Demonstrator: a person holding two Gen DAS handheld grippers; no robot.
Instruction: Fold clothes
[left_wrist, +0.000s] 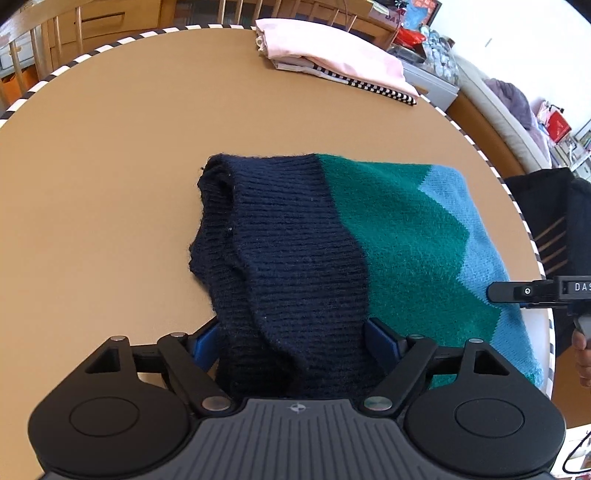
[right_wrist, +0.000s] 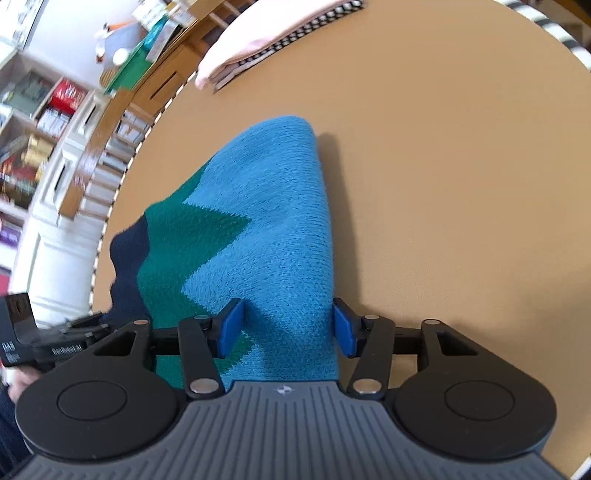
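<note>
A knit sweater (left_wrist: 332, 236) in navy, green and light blue lies folded on a round tan table (left_wrist: 110, 184). My left gripper (left_wrist: 293, 341) sits at its navy ribbed end, blue pads spread wide with the fabric bunched between them. My right gripper (right_wrist: 288, 328) sits at the light blue end of the sweater (right_wrist: 266, 229), pads apart on either side of the fabric. Each gripper shows at the edge of the other's view: the right one (left_wrist: 517, 291), the left one (right_wrist: 44, 343).
A pile of folded clothes, pink on top with a black-and-white checked piece beneath (left_wrist: 332, 62), lies at the far table edge; it also shows in the right wrist view (right_wrist: 266, 40). Wooden chairs (left_wrist: 48, 48) and shelves (right_wrist: 44, 122) surround the table.
</note>
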